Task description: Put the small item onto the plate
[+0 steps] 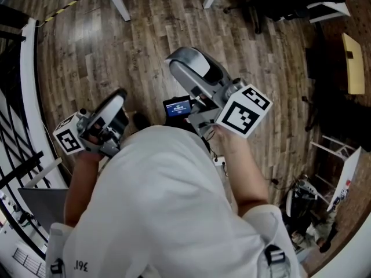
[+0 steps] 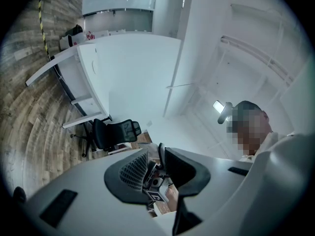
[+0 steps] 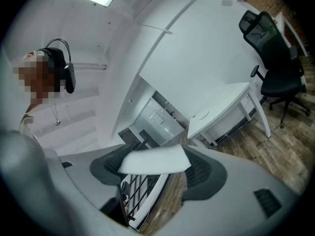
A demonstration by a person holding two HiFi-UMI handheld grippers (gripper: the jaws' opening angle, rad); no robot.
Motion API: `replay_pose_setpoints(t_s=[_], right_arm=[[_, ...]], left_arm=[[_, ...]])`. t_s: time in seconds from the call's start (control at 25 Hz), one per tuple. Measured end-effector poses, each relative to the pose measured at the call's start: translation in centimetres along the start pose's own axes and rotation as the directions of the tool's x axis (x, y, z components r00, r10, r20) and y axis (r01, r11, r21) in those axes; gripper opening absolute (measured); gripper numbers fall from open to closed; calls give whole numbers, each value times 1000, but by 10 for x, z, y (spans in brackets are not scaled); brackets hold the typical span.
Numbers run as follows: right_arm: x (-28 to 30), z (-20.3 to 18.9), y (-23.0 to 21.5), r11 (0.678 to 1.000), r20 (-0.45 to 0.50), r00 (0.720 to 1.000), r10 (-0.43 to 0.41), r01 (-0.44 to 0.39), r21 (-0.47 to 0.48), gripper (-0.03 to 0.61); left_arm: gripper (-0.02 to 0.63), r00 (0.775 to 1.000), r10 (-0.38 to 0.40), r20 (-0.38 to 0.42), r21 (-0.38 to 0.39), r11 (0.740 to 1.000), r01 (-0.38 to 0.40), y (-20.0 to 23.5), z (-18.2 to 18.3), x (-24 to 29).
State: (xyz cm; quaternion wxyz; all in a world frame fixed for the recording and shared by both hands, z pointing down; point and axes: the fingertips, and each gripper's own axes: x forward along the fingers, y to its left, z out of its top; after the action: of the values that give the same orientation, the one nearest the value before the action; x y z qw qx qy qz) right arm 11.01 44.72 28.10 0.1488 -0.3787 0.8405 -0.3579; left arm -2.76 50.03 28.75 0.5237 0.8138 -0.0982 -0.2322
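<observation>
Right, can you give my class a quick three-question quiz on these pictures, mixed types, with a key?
1. True or false: the right gripper is shut on a flat white item.
2. The left gripper has its jaws: A) apart, nothing between them; B) shut on a plate; C) shut on a cup.
3. Fill in: the floor below the person is made of ___ planks.

Key: 1 true; 2 A; 3 wood.

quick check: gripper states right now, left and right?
Left gripper: open, nothing between the jaws.
Right gripper: shut on the small white item.
</observation>
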Motion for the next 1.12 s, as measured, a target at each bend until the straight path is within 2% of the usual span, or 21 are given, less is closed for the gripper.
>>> replay_pose_setpoints(t_s=[0.68, 0.92, 1.12], right_arm=[[-36, 43, -71, 1000, -46, 999, 13, -13, 11, 325], [-37, 50, -94, 1000, -52, 999, 13, -12, 21, 325], [-21, 53, -105, 999, -63, 998, 6, -4, 34, 325]], left_arm=[[103, 1000, 18, 23, 7, 1000, -18, 27, -26, 80], [104, 999, 38, 36, 14, 999, -38, 36, -23, 95], [103, 998, 49, 51, -3, 999, -49, 46, -4, 100]])
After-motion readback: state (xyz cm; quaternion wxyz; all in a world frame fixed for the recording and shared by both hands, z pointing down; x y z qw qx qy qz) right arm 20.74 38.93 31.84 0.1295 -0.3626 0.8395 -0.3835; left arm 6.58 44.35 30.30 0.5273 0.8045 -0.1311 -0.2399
